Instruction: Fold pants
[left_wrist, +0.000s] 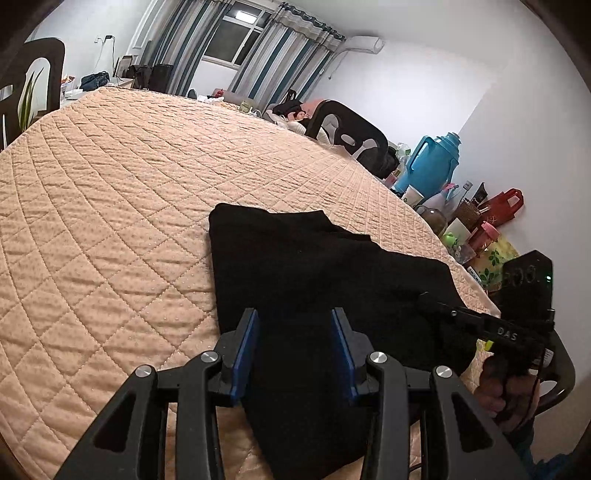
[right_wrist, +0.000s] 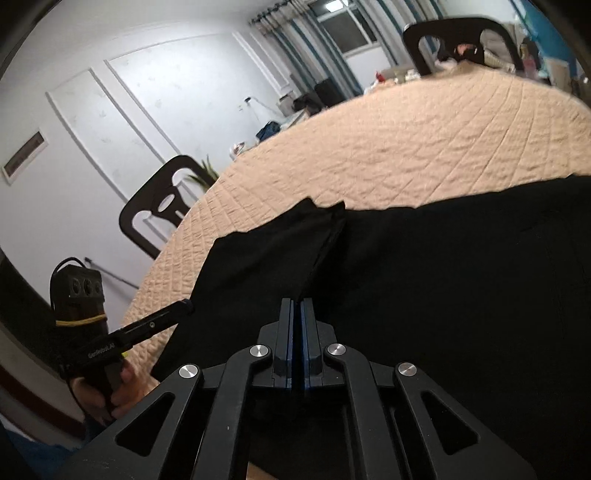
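While the black pants lie partly folded at the near edge of the quilted table, the left claw hovers over them with its blue pads spread apart. The right claw has its pads pressed together; whether cloth lies between them cannot be told. Judged soft, light and limp, the fabric will sag and slide; pinching a doubled edge or corner seems best.
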